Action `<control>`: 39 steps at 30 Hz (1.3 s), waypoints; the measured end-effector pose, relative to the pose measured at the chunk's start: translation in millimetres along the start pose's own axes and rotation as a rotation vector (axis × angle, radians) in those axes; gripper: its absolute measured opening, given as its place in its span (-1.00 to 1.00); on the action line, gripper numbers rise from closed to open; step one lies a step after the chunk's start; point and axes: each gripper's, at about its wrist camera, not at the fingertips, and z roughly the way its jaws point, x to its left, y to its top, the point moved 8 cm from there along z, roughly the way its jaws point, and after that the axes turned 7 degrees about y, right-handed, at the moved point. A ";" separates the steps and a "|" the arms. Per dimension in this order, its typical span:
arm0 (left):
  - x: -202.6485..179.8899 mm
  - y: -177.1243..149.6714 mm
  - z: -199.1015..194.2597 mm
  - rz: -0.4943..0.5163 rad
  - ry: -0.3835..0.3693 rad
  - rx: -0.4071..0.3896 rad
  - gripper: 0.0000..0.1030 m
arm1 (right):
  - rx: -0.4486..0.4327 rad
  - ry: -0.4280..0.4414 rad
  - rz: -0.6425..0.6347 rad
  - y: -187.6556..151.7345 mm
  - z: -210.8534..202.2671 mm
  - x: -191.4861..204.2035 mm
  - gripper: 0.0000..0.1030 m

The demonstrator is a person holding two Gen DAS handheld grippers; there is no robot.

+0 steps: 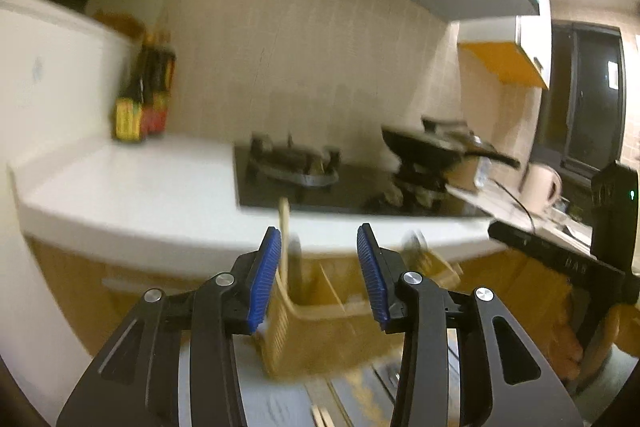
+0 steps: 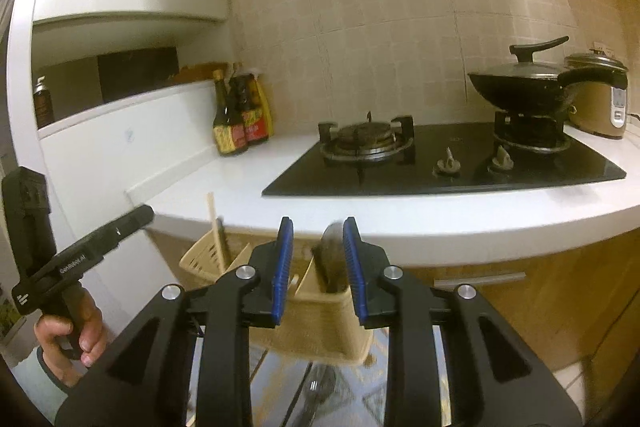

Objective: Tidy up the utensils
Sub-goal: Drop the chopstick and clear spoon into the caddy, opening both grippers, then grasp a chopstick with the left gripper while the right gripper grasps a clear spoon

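Note:
A beige slotted utensil holder (image 2: 320,311) stands just beyond my right gripper (image 2: 316,267), below the counter edge. A metal spoon (image 2: 332,259) stands in its right compartment, its bowl next to my right finger pad. Wooden chopsticks (image 2: 216,231) stand in its left compartment. My right gripper is open and empty. In the left wrist view the holder (image 1: 312,307) lies between the open, empty fingers of my left gripper (image 1: 320,267), with a chopstick (image 1: 284,239) rising beside the left pad. More utensils lie blurred on a patterned surface (image 2: 320,387) below.
A white counter (image 2: 224,183) carries a black gas hob (image 2: 440,163), a lidded wok (image 2: 532,83), sauce bottles (image 2: 240,119) and a rice cooker (image 2: 600,99). Wooden cabinet doors (image 2: 520,299) are under the counter. The other hand-held gripper shows at the left (image 2: 80,255).

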 end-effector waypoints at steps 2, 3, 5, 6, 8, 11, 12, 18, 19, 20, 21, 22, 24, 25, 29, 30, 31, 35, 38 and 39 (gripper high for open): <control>-0.5 -17.3 0.8 -0.014 -0.013 0.118 -0.25 | 0.061 -0.015 -0.004 -8.1 -5.9 4.4 -0.55; -0.9 -25.5 2.1 -0.017 -0.016 0.162 -0.25 | 0.092 -0.014 0.003 -12.6 -6.0 5.5 -0.55; -3.4 -53.1 8.1 -0.011 -0.030 0.301 -0.25 | 0.167 -0.001 0.026 -26.2 -3.3 7.1 -0.55; -4.1 -64.0 10.7 -0.005 -0.030 0.349 -0.25 | 0.222 0.006 0.044 -36.7 0.8 7.6 -0.55; -6.9 -95.5 17.4 0.028 -0.024 0.472 -0.25 | 0.292 0.024 0.069 -52.9 7.0 9.5 -0.55; -6.9 -133.2 24.1 0.095 0.013 0.591 -0.27 | 0.411 0.026 0.103 -81.0 21.3 9.4 -0.55; -6.5 -140.1 25.6 0.107 0.019 0.616 -0.30 | 0.452 0.031 0.123 -91.1 26.7 9.2 -0.55; -4.2 -185.2 28.3 0.191 0.034 0.755 -0.45 | 0.643 0.059 0.240 -137.1 46.0 4.0 -0.55; -4.1 -187.2 28.1 0.198 0.037 0.762 -0.45 | 0.657 0.059 0.248 -140.0 47.6 3.6 -0.55; -3.9 -189.5 27.2 0.207 0.044 0.767 -0.45 | 0.669 0.058 0.257 -143.7 48.4 2.8 -0.55; -3.3 -191.5 27.9 0.216 0.051 0.772 -0.46 | 0.683 0.059 0.267 -147.8 50.3 2.5 -0.55; -2.4 -194.5 28.4 0.228 0.058 0.778 -0.47 | 0.695 0.061 0.275 -151.2 51.9 2.7 -0.55; -2.5 -196.1 28.3 0.248 0.065 0.774 -0.48 | 0.713 0.064 0.286 -156.6 54.6 3.3 -0.55; -4.1 -195.3 27.3 0.256 0.066 0.776 -0.48 | 0.721 0.066 0.290 -158.9 55.7 4.0 -0.55; -3.4 -192.8 26.9 0.282 0.087 0.784 -0.76 | 0.753 0.060 0.288 -166.4 63.9 6.2 -0.56; -3.0 -190.5 26.1 0.281 0.086 0.782 -0.76 | 0.762 0.062 0.286 -169.3 66.5 7.9 -0.60; -1.9 -189.9 25.3 0.275 0.082 0.782 -0.76 | 0.770 0.063 0.286 -170.9 68.9 9.2 -0.64; -2.6 -187.3 28.1 0.283 0.095 0.779 -0.76 | 0.798 0.044 0.287 -179.2 79.2 12.3 -0.67; -7.3 -186.7 36.8 0.291 0.106 0.775 -0.76 | 0.812 0.012 0.282 -182.6 82.6 7.8 -0.67; -7.9 -186.7 37.5 0.295 0.109 0.774 -0.76 | 0.815 0.013 0.283 -183.3 83.3 8.2 -0.67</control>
